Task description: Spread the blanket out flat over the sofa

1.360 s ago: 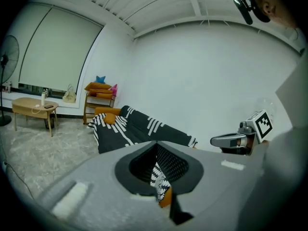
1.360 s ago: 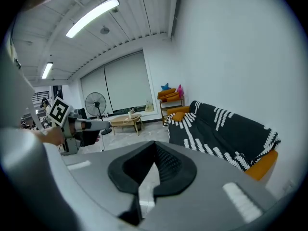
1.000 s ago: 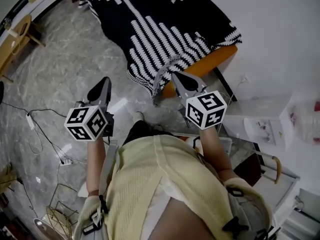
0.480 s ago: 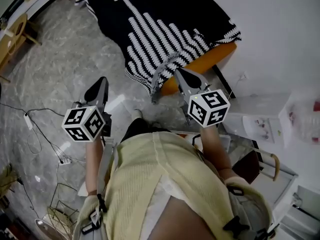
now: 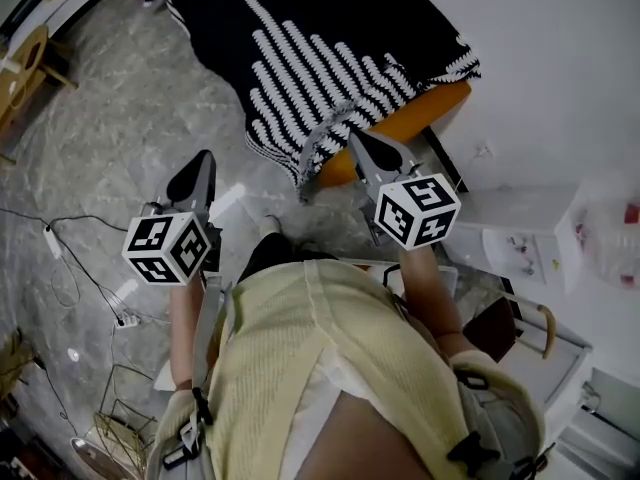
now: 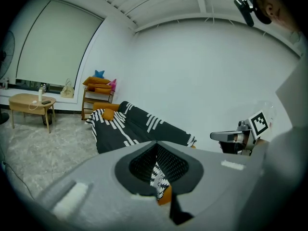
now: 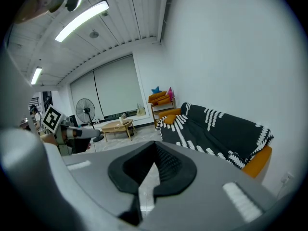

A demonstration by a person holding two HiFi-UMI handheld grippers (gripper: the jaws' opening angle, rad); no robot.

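Blanket [image 5: 320, 58] lies lengthwise on the orange sofa [image 5: 425, 118], long axis running from the near end away from me. It sits ahead of both grippers, clear of them. Its near corner droops over the sofa end, nearest my right gripper [image 5: 360, 146]. Black with white dashed stripes, rumpled. Left gripper [image 5: 197, 175] and right gripper: jaws together, empty.

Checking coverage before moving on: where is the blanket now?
Head view, top centre: the blanket lies draped over the orange sofa, its near corner hanging just left of the right tongs.
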